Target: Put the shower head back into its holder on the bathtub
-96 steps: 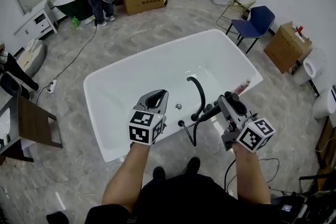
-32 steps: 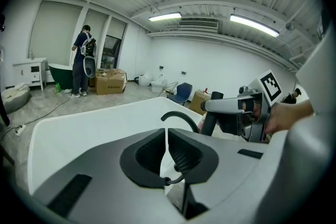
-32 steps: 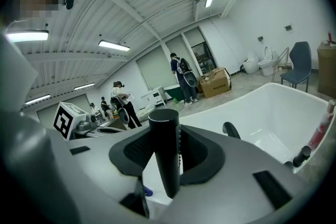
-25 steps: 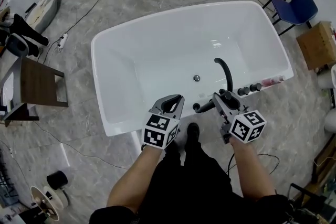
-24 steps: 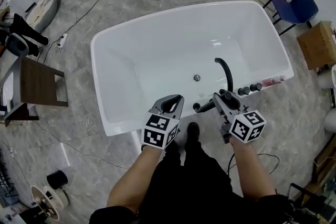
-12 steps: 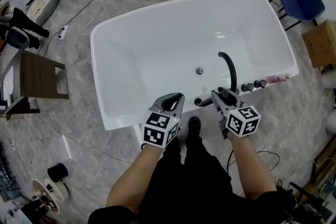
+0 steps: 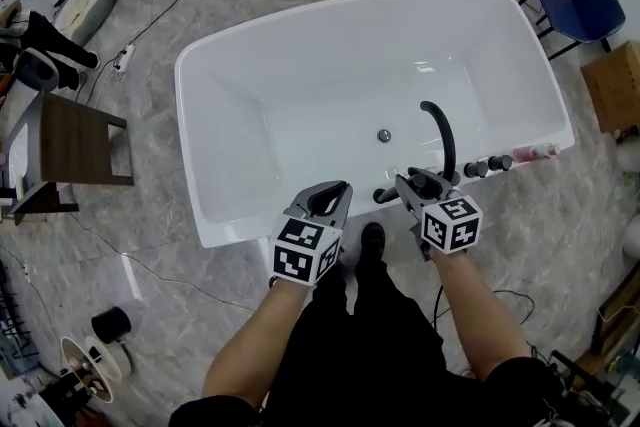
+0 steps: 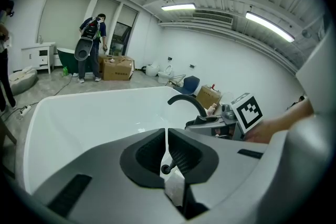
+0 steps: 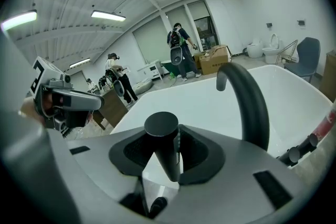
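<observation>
The black shower head point(image 7: 386, 196) point(image 9: 162, 127) is a short round handle clamped between the jaws of my right gripper point(image 7: 407, 183) point(image 9: 168, 150), which is shut on it. It hangs just over the near rim of the white bathtub point(image 7: 250, 35), left of the curved black faucet spout point(image 7: 441, 129) point(image 9: 253, 105) and the black knobs point(image 7: 481, 166). My left gripper point(image 7: 328, 198) point(image 8: 166, 138) hovers at the same rim further left, jaws shut with nothing held. I cannot make out the holder.
A pink bottle point(image 7: 531, 152) lies on the tub rim by the knobs. A blue chair point(image 7: 577, 8) and a cardboard box point(image 7: 612, 83) stand to the right, a brown table point(image 7: 70, 153) to the left. People stand far off point(image 8: 90, 48) point(image 9: 179, 49).
My right gripper has sunk toward the tub rim with the shower head in it, ending closer to the faucet base. The left gripper has stayed put.
</observation>
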